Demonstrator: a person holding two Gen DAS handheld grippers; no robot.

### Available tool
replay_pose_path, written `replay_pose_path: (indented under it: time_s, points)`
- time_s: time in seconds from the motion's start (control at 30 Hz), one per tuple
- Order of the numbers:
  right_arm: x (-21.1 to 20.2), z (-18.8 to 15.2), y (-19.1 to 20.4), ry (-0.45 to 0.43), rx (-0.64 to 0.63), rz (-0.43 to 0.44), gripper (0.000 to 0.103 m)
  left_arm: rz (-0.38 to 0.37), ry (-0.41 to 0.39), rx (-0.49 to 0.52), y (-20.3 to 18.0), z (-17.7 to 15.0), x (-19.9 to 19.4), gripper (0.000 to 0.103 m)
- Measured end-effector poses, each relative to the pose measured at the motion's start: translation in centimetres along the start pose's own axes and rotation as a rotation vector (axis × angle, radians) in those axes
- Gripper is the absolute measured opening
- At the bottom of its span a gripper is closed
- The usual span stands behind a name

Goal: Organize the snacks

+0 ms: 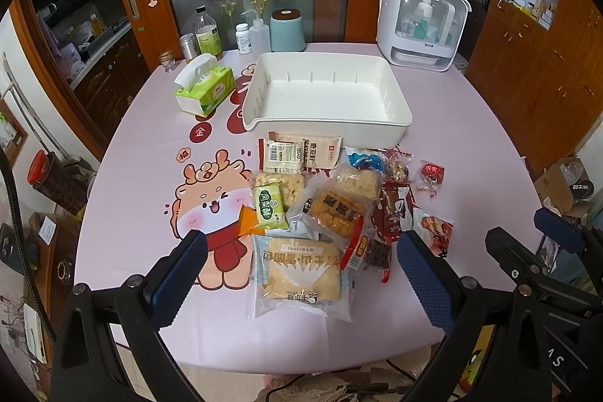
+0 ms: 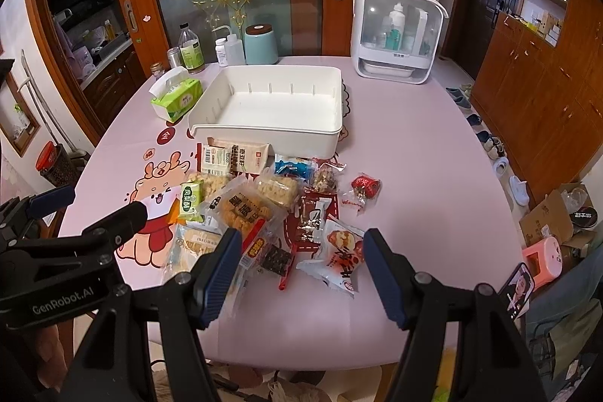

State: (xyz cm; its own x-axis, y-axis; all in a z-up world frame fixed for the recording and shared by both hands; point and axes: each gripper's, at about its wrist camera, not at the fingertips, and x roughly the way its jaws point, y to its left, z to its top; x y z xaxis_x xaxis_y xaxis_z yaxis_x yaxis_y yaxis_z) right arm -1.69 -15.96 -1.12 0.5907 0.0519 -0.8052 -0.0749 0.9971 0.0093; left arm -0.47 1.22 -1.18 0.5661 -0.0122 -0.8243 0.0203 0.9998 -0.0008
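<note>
An empty white bin stands on the pink table. In front of it lies a pile of several snack packets: a large clear bread pack, a green packet, a beige bar pack, a red candy and a red-and-white packet. My left gripper is open and empty above the near side of the pile. My right gripper is open and empty over the pile's right near side. Each gripper shows in the other's view.
A green tissue pack lies left of the bin. Bottles, a can and a teal canister line the far edge. A white sterilizer cabinet stands at the far right. The table's near edge is close below the grippers.
</note>
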Motion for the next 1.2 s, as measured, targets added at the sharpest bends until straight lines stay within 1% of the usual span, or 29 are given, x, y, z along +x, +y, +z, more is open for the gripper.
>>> replay_pose_path:
  time_s: [0.37, 0.4, 0.6, 0.67, 0.83, 1.2]
  points:
    - [-0.2, 0.4, -0.4, 0.003, 0.001, -0.002, 0.067, 0.000, 0.009, 0.001, -0.1, -0.1, -0.2, 0.100]
    - [-0.1, -0.2, 0.0, 0.003, 0.002, -0.002, 0.067, -0.001, 0.011, 0.001, -0.1, -0.3, -0.2, 0.100]
    - [-0.6, -0.2, -0.1, 0.002, 0.002, -0.005, 0.067, 0.001, 0.015, 0.004, -0.8, -0.4, -0.4, 0.100]
    - [0.3, -1.0, -0.6, 0.002, 0.010, -0.006, 0.067, 0.000, 0.014, 0.008, -1.1, -0.4, -0.4, 0.100]
    - [0.3, -1.2, -1.8, 0.003, 0.020, -0.003, 0.067, 0.002, 0.012, 0.014, -2.4, 0.3, -0.6, 0.100]
    - [-0.4, -0.7, -4.2, -0.004, -0.002, 0.023, 0.067, 0.020, 0.010, -0.014, -4.5, 0.1, -1.0, 0.100]
